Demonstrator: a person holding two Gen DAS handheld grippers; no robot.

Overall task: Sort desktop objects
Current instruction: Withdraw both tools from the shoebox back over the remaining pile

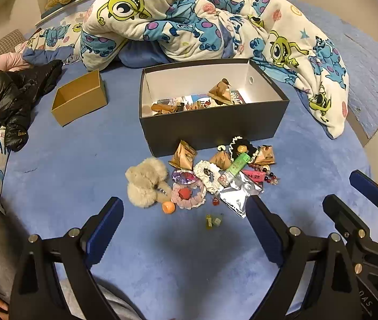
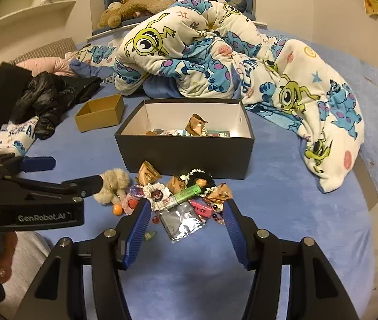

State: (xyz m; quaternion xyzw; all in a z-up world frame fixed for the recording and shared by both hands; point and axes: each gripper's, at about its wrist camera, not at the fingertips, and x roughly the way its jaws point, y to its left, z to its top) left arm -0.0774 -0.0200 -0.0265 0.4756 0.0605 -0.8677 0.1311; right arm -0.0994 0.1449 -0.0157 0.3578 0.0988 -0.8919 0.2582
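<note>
A pile of small objects lies on the blue bed in front of a black box (image 1: 210, 133) (image 2: 186, 160): a fluffy beige toy (image 1: 146, 184) (image 2: 113, 185), gold pyramid packets (image 1: 183, 154), scrunchies (image 1: 206, 174), a green tube (image 1: 235, 166) (image 2: 186, 194), a silver foil bag (image 1: 238, 194) (image 2: 181, 222), a pink eraser (image 1: 253, 177) and an orange ball (image 1: 168, 208) (image 2: 117, 209). The black box holds more packets. A small brown box (image 1: 81, 97) (image 2: 101, 116) stands empty to its left. My left gripper (image 1: 185, 208) is open, just short of the pile. My right gripper (image 2: 186, 208) is open around the foil bag's near end.
A cartoon-print duvet (image 1: 189, 18) (image 2: 215, 53) is heaped behind the boxes. A black jacket (image 1: 7, 98) (image 2: 52, 98) lies at the left. A teddy bear (image 2: 135, 8) sits at the headboard. The right gripper's fingers (image 1: 362, 189) show at the right in the left wrist view.
</note>
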